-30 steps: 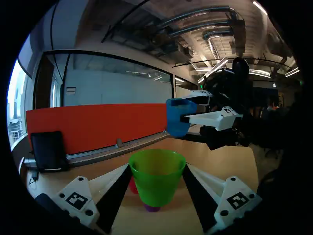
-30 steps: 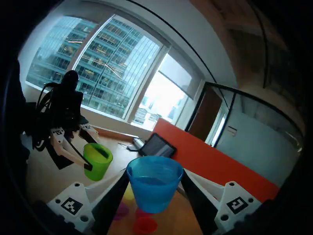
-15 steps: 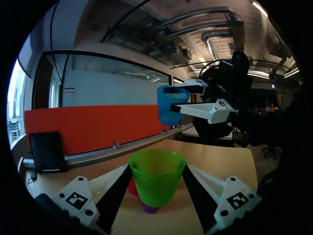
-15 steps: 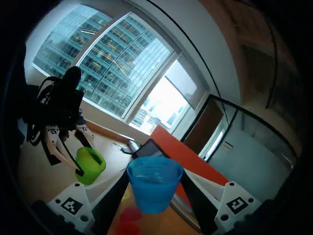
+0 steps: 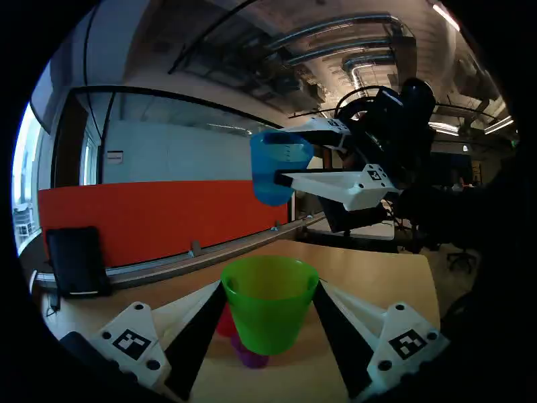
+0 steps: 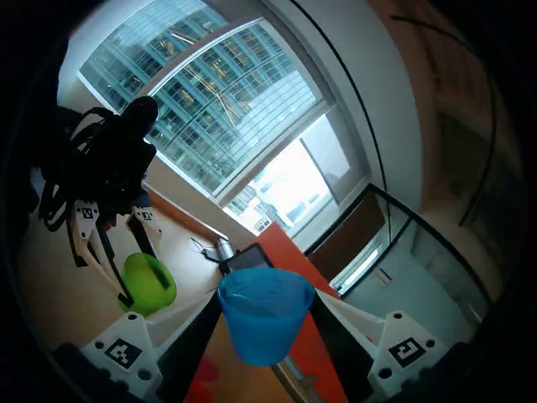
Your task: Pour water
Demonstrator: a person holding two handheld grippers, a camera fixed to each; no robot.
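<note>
While over wooden desk [image 5: 376,263], left tool [image 5: 268,290] tight on green cup [image 5: 270,319], right tool [image 6: 265,299] on blue cup [image 6: 264,329].

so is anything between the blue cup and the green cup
Nothing: in the left gripper view the blue cup hangs in open air above the green cup; the orange partition is far behind the gap.

Right claw [image 6: 266,305] clamps blue cup [image 6: 264,330]; left claw [image 6: 143,281] holds green cup [image 6: 149,287].
</note>
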